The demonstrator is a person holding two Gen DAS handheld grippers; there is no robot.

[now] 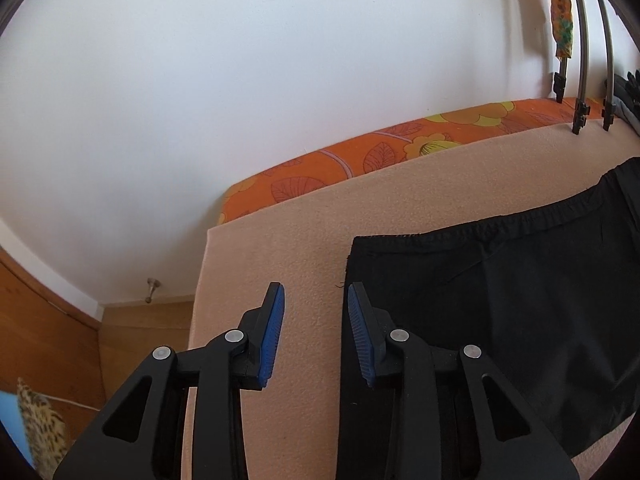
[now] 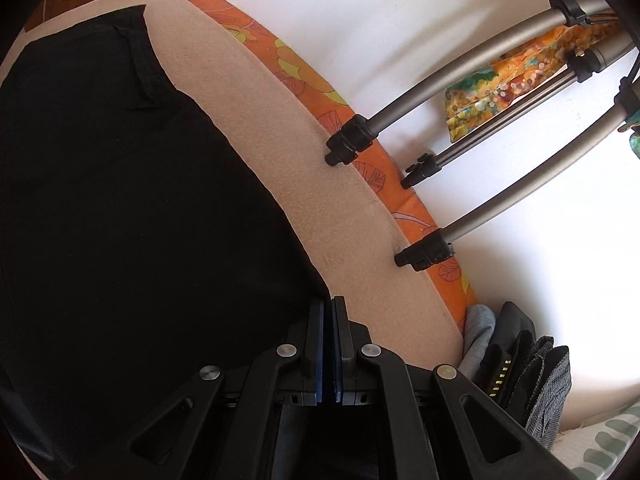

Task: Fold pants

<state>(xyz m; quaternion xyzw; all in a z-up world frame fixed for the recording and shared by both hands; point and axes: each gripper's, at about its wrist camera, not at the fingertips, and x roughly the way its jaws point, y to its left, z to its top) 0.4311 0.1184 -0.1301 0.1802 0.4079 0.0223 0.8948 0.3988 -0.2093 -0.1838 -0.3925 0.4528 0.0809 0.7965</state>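
left tool (image 1: 316,300) gapes over hem | right tool (image 2: 329,312) pinched shut, likely on fabric edge | black cotton pants (image 1: 500,300) flat on peach foam pad (image 1: 280,240) | we risk dragging one layer, skewing fold

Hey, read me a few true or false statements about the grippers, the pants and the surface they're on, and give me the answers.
1. The left gripper is open. True.
2. The pants are blue. False: they are black.
3. The right gripper has its fingers spread wide. False: they are closed together at the pants' edge.
4. The pants lie on a peach blanket. True.
5. The tripod legs stand on the floor. False: their feet rest on the blanket's far edge.
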